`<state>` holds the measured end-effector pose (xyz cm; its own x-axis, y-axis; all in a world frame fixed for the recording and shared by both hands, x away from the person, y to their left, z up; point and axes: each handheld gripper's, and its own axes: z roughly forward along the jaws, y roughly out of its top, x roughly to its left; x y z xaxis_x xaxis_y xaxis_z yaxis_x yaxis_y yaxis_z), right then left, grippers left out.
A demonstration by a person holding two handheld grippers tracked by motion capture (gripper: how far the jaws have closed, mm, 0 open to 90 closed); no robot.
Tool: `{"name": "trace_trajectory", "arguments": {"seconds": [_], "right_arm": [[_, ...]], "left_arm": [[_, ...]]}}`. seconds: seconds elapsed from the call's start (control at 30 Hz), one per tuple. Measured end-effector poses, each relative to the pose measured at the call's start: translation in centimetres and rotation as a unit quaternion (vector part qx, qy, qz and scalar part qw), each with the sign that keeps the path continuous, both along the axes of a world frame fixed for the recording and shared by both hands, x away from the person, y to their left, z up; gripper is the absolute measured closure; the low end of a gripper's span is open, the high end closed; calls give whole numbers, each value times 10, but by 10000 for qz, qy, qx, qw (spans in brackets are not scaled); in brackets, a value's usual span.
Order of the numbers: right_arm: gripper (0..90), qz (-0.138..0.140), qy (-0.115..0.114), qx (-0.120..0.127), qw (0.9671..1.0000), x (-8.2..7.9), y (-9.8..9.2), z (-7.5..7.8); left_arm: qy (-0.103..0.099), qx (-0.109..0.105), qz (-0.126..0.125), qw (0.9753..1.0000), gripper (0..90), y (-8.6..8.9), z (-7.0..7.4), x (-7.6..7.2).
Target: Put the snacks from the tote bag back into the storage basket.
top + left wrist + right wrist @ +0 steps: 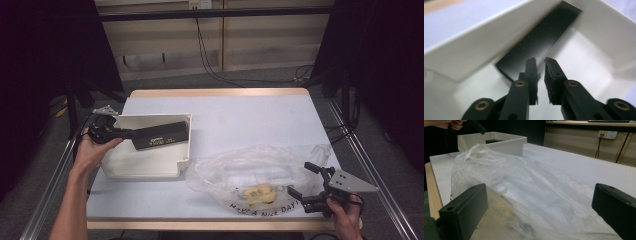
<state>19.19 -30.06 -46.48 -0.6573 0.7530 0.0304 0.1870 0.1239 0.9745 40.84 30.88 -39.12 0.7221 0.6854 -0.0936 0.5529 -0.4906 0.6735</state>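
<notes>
A flat black slab (160,135) with a small label leans inside a white open box (145,169) at the table's left. In the left gripper view the black slab (534,42) lies along the foot of a wall of the white box (466,47). My left gripper (127,133) reaches into the box at the slab's near end. The left gripper (540,61) has its jaws parted by a narrow gap, with nothing seen between them. My right gripper (303,176) stands wide open at the near right edge of a clear plastic bag (250,170). The plastic bag (524,187) spreads between its jaws.
Something yellow (260,193) lies inside the bag, above black lettering. The white box (506,143) stands beyond the bag in the right gripper view. The grey tabletop (250,115) is bare at the back and right. Cables and a wall socket (609,134) are behind the table.
</notes>
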Motion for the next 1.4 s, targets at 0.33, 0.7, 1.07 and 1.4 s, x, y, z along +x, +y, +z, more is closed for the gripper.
{"name": "trace_trajectory", "arguments": {"seconds": [0.33, 0.7, 1.07, 1.4], "right_arm": [[0, -12, 15, 64, 10000, -2, 2, 0], [0, 26, -32, 60, 10000, -4, 4, 1], [0, -14, 9, 83, 10000, 0, 1, -1], [0, -3, 17, 86, 10000, -1, 2, -1]], "left_arm": [[-237, -108, 200, 9995, 900, -22, -3, -32], [-262, -61, 500, 9984, 900, -34, -39, -24], [-40, 65, 591, 9982, 900, -46, -58, -8], [-36, 158, 674, 9976, 900, -54, -68, 5]]}}
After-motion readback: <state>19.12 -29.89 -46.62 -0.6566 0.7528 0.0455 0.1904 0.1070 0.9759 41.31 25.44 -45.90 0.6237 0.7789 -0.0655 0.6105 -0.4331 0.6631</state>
